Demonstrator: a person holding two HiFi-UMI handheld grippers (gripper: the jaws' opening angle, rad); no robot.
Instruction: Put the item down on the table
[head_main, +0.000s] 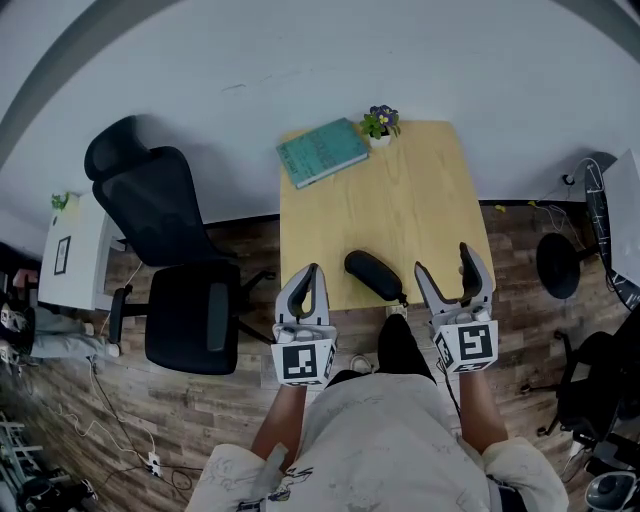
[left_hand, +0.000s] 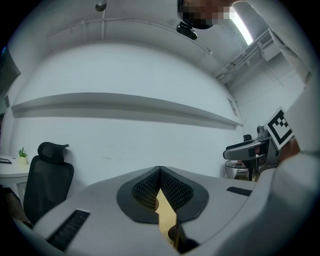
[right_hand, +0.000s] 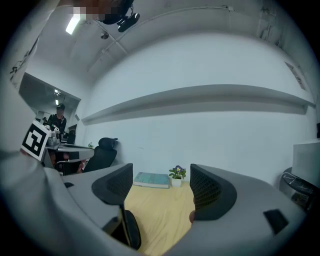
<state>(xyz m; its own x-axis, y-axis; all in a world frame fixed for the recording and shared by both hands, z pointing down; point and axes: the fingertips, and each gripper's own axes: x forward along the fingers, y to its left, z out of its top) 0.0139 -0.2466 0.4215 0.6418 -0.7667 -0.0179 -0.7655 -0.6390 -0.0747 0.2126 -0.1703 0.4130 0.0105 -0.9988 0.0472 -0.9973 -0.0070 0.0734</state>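
Table (head_main: 400, 200) holds an indistinct black item (head_main: 373, 274); left hand-held gripper (head_main: 311, 272) pressed together, right hand-held gripper (head_main: 443, 262) spread.

Table (head_main: 400, 205) sits against the back wall, with the book (head_main: 322, 151) on its far-left corner and the potted plant (head_main: 380, 123) just right of the book at the far edge. Item (head_main: 374, 274) lies on the table near the front edge, roughly centred, between left gripper (head_main: 311, 270) at the front-left and right gripper (head_main: 443, 262) at the front-right. Office chair (head_main: 165, 260) stands left of the table, stool (head_main: 558, 265) well off to the right.
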